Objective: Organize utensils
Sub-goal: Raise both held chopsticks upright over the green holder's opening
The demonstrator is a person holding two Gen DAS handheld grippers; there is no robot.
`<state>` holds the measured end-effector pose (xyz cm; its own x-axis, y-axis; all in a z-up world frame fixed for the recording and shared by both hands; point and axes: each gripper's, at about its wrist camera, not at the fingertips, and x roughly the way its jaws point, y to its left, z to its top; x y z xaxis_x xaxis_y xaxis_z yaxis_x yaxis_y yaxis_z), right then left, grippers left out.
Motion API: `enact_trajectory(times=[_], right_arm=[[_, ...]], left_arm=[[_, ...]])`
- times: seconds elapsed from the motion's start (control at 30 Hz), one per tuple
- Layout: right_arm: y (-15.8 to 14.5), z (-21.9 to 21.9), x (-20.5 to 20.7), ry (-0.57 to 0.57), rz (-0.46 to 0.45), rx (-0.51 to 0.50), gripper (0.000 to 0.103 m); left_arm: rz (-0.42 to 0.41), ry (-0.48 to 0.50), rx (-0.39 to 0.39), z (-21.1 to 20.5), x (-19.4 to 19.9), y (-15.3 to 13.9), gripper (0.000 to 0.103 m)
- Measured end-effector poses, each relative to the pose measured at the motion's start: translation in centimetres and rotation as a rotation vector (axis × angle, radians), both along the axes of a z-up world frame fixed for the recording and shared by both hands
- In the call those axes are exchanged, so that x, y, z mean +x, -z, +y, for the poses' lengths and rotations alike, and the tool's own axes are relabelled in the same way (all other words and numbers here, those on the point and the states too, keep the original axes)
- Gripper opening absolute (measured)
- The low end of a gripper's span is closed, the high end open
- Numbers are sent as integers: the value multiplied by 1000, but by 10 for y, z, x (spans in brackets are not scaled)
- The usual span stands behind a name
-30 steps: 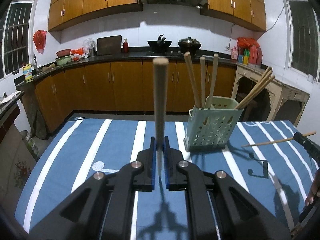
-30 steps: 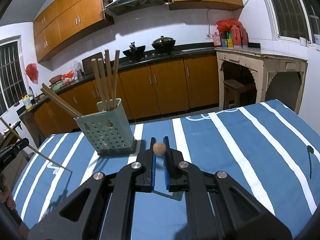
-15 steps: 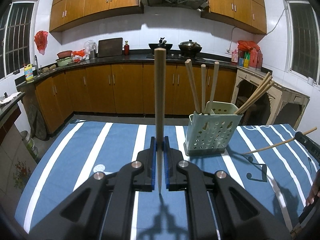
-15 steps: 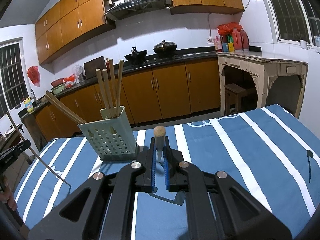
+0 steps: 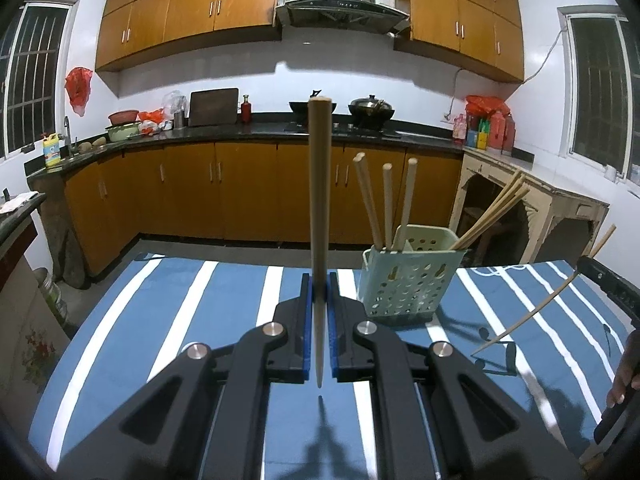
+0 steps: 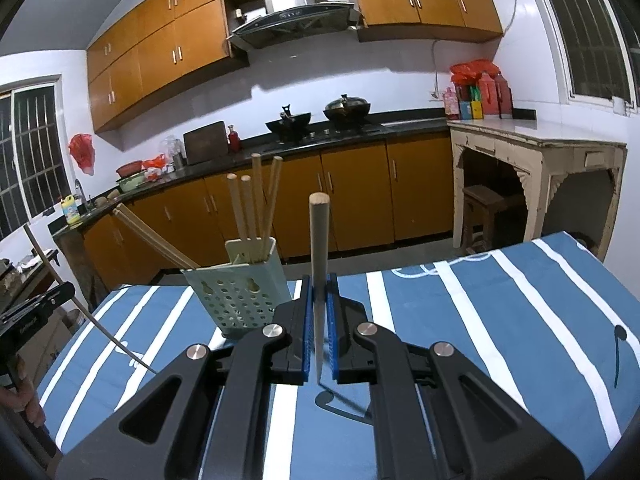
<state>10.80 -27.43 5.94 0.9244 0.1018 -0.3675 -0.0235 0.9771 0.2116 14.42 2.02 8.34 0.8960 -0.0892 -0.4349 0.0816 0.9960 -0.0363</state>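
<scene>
A pale green perforated holder (image 5: 408,280) stands upright on the blue striped desk (image 5: 200,312). Wooden chopsticks (image 5: 386,204) stand in it, some upright, others leaning out to one side. Two more chopsticks (image 5: 319,216) (image 6: 319,264) stand upright above the desk, narrow tips down, one clamped in each pair of jaws.

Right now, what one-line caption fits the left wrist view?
Left gripper shut on an upright chopstick, beside the green utensil basket on the striped tablecloth.
</scene>
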Motion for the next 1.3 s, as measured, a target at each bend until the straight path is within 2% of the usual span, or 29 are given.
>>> enact_trajectory(times=[0.57, 1.0, 1.3], right_arm=[[-21, 9, -4, -39, -51, -10, 7], [-88, 25, 2, -122, -179, 5, 7], [-111, 40, 20, -146, -221, -4, 7]], left_arm=[[-37, 54, -29, -16, -5, -19, 8], [-119, 109, -102, -33, 11, -75, 8], [-163, 121, -173, -42, 36, -105, 8]])
